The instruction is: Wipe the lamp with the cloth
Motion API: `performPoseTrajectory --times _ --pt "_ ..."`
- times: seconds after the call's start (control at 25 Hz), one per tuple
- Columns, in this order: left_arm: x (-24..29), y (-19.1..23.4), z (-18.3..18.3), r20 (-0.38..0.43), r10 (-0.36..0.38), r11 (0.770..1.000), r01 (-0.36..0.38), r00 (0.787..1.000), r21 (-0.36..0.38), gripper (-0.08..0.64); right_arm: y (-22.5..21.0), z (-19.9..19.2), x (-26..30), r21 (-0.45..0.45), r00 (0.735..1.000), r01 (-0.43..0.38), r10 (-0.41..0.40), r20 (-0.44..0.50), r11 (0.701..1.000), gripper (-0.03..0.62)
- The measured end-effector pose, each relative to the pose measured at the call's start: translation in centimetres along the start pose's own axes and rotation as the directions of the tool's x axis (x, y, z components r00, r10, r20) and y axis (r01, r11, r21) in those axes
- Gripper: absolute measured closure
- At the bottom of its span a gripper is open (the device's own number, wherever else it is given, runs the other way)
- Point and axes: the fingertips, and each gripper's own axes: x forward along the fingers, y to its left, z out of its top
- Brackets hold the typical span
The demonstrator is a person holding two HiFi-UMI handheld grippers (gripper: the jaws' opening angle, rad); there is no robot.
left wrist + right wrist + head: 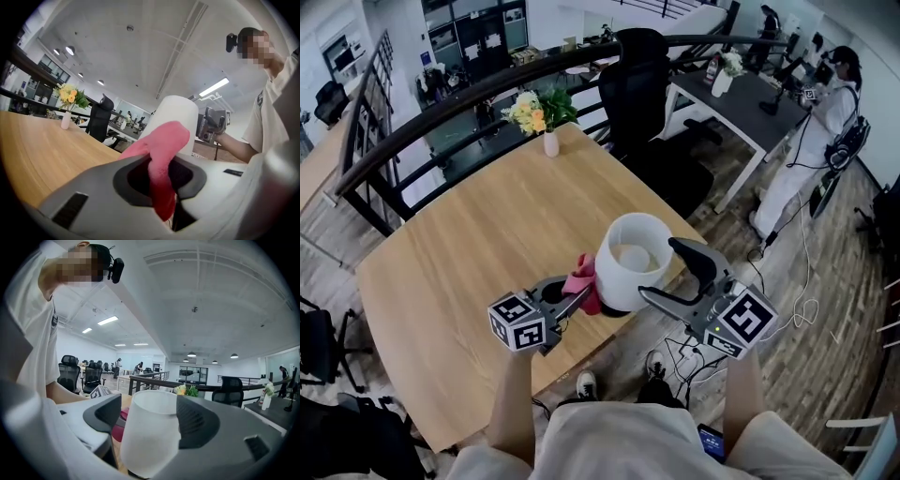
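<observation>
Pinching the pink cloth point(584, 277) in the left gripper point(577, 298), jaws pressed tight on it, cloth against the left side of the lamp point(633, 258). Clasping the lamp's white shade with the right gripper point(659, 269), jaws wide around it. Standing at the near edge of the wooden table point(469, 234).

left claw point(578, 300): level, clamped on cloth point(582, 276) | right claw point(660, 272): wide, gripping lamp point(622, 281)
</observation>
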Motion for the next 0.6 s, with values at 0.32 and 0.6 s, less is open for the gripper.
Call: performPoseTrajectory --times 0.32,0.6 --pt "0.2 -3.8 1.0 0.069 0.102 0.994 -0.104 0.992 0.023 0.466 0.3 -0.1 -1.4 -0.017 0.992 -0.128 0.128 -0.003 0.992 0.206" --pt "0.4 -6.6 6.1 0.163 0.174 0.969 -0.198 0.971 0.144 0.468 0.5 -0.2 -1.6 -0.035 0.971 -0.241 0.241 -0.004 0.97 0.206"
